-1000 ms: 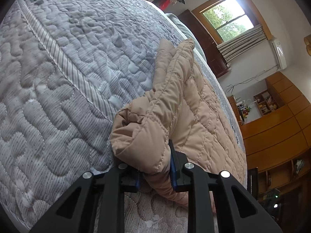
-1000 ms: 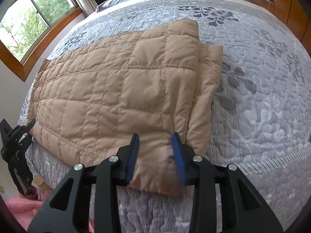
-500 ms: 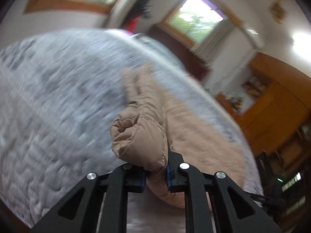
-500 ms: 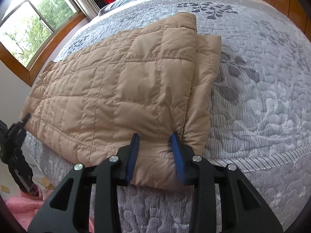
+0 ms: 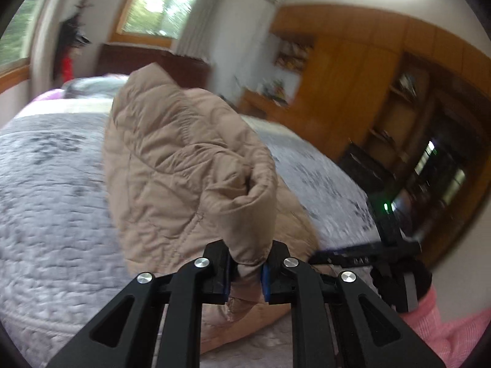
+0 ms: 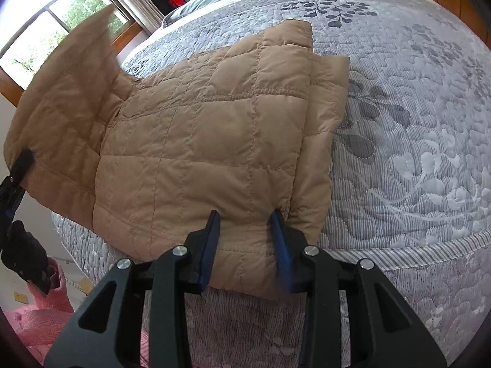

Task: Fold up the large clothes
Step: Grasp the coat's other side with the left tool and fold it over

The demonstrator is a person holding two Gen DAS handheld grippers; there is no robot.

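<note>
A tan quilted jacket [image 6: 214,141] lies on a grey patterned bed [image 6: 414,122], partly folded. My left gripper [image 5: 245,271] is shut on the jacket's edge [image 5: 190,165] and holds that end lifted above the bed; the raised flap shows at the left of the right wrist view [image 6: 70,92]. My right gripper [image 6: 247,230] is open, its jaws straddling the jacket's near edge at the bed's front edge. The left gripper shows at the far left of the right wrist view [image 6: 15,181].
Wooden cabinets and shelves [image 5: 383,86] stand beyond the bed. Windows [image 5: 159,6] are in the far wall. A pink-sleeved arm with the right gripper [image 5: 392,260] shows at the lower right. The bed's front edge [image 6: 414,245] drops off close to me.
My left gripper has lifted its end of the jacket off the bed and swung it up and toward the right. My right gripper has stayed open at the near edge.
</note>
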